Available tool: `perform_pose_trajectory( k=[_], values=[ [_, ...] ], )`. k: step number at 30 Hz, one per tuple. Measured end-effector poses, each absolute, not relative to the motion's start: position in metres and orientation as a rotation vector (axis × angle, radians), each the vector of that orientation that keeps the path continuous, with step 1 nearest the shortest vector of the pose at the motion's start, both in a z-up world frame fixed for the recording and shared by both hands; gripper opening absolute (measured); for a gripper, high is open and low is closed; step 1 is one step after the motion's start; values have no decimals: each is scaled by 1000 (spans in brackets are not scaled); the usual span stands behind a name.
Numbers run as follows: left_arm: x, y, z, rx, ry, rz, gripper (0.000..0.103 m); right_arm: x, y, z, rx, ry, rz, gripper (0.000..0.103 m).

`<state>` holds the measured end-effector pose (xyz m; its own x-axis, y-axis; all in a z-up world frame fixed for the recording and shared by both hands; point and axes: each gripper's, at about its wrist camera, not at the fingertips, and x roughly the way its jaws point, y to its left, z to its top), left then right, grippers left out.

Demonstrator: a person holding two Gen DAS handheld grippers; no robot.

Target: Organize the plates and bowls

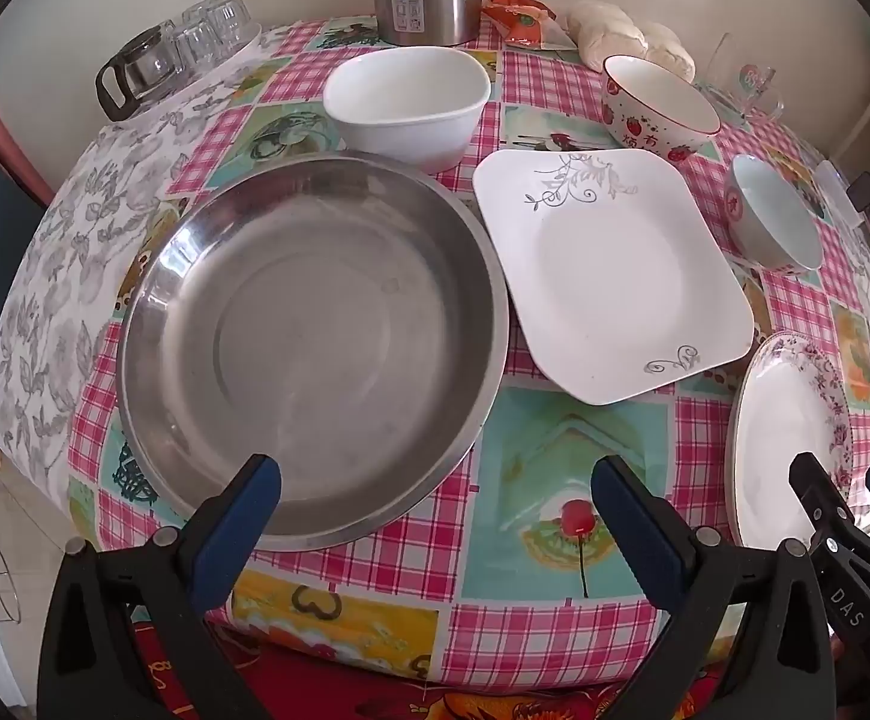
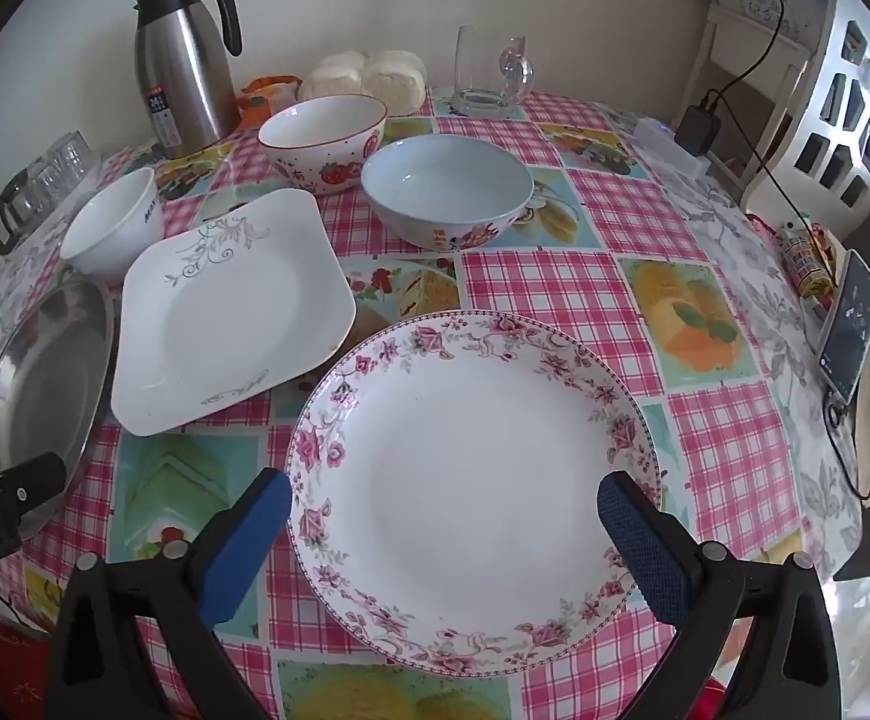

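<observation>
A wide steel pan (image 1: 309, 348) lies on the checked tablecloth, with a square white plate (image 1: 609, 282) to its right and a round floral plate (image 1: 789, 438) further right. Behind them stand a squarish white bowl (image 1: 405, 102), a strawberry bowl (image 1: 657, 108) and a pale blue bowl (image 1: 771, 216). My left gripper (image 1: 435, 486) hangs open above the pan's near right rim, holding nothing. In the right wrist view my right gripper (image 2: 444, 498) is open over the floral plate (image 2: 471, 480), which shows between its fingers; the square plate (image 2: 225, 336) and blue bowl (image 2: 447, 192) lie beyond.
A steel thermos jug (image 2: 186, 60), a glass mug (image 2: 489, 72), bread rolls (image 2: 369, 81) and upturned glasses (image 1: 195, 42) line the back of the table. A phone (image 2: 852, 324) and charger cables sit at the right edge. Bare cloth (image 2: 585, 288) lies right of the blue bowl.
</observation>
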<state>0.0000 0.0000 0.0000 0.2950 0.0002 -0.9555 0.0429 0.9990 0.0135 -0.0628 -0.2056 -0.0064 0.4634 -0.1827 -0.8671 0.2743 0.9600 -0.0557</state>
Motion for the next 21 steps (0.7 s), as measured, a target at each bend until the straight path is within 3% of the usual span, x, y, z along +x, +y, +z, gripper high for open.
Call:
perform_pose_trajectory(
  k=[21],
  values=[
    [-1, 0, -1, 38, 1272, -30, 103, -64, -205, -9, 91, 1060, -281, 103]
  ],
)
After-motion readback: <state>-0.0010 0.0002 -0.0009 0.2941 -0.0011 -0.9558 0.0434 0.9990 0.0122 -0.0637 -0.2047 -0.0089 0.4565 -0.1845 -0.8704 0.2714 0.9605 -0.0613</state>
